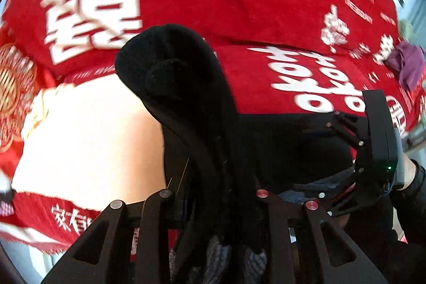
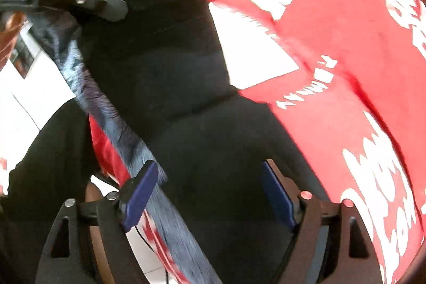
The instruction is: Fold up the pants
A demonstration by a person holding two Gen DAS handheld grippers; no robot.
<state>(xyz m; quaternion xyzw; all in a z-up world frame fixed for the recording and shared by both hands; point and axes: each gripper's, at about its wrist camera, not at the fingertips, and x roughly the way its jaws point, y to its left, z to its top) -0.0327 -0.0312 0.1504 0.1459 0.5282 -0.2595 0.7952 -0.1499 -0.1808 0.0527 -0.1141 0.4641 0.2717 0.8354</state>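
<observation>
The black pants (image 1: 175,76) have a grey fleecy lining. In the left wrist view a thick fold of them runs between my left gripper's (image 1: 213,204) fingers, which are shut on it and hidden under the cloth. My right gripper (image 1: 378,151) shows at the right of that view, beside the pants. In the right wrist view the pants (image 2: 170,65) fill the middle, with the lining (image 2: 111,108) along their left edge. My right gripper (image 2: 210,193) has its blue pads (image 2: 141,193) wide apart with the black cloth lying between them. The left gripper's finger (image 2: 80,1) shows top left.
A red cloth with large white characters (image 1: 266,17) covers the surface under the pants. A pale bare patch (image 1: 87,140) lies at the left. A purple cloth (image 1: 407,65) sits at the far right. White floor (image 2: 32,87) shows past the cloth's edge.
</observation>
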